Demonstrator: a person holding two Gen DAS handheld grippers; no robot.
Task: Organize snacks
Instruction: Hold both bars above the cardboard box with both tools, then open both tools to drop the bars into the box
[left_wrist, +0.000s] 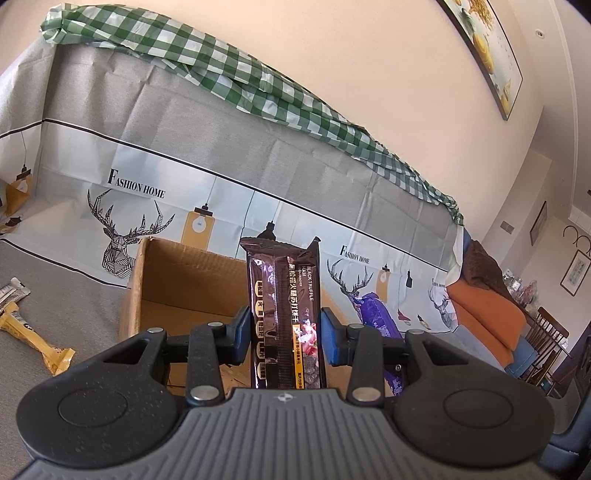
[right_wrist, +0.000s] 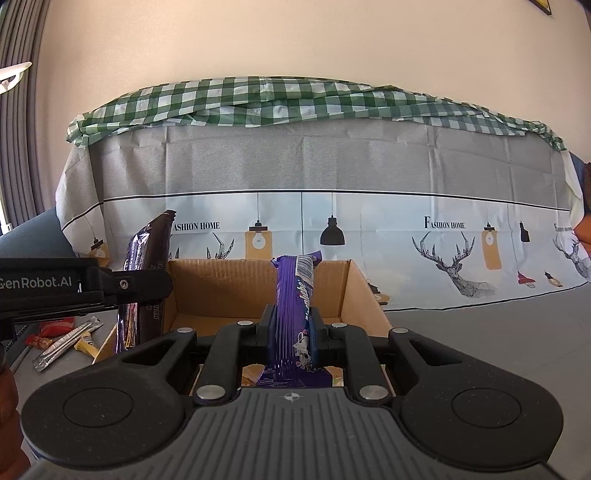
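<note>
My left gripper (left_wrist: 284, 334) is shut on a dark brown cracker pack (left_wrist: 282, 295) that stands upright between its blue pads, over the open cardboard box (left_wrist: 155, 280). In the right wrist view the same brown pack (right_wrist: 147, 266) shows at the box's left wall, with the left gripper's arm in front of it. My right gripper (right_wrist: 291, 332) is shut on a purple snack pack (right_wrist: 293, 306), upright and squeezed thin, above the cardboard box (right_wrist: 362, 291). The purple pack (left_wrist: 380, 314) also shows behind the left gripper's right finger.
Several loose snack sticks lie on the grey surface left of the box: a yellow one (left_wrist: 33, 339), a silver one (right_wrist: 66, 343) and a red one (right_wrist: 48, 330). A sofa back covered with a printed cloth (right_wrist: 303, 166) rises behind the box. More packs lie on the box's bottom.
</note>
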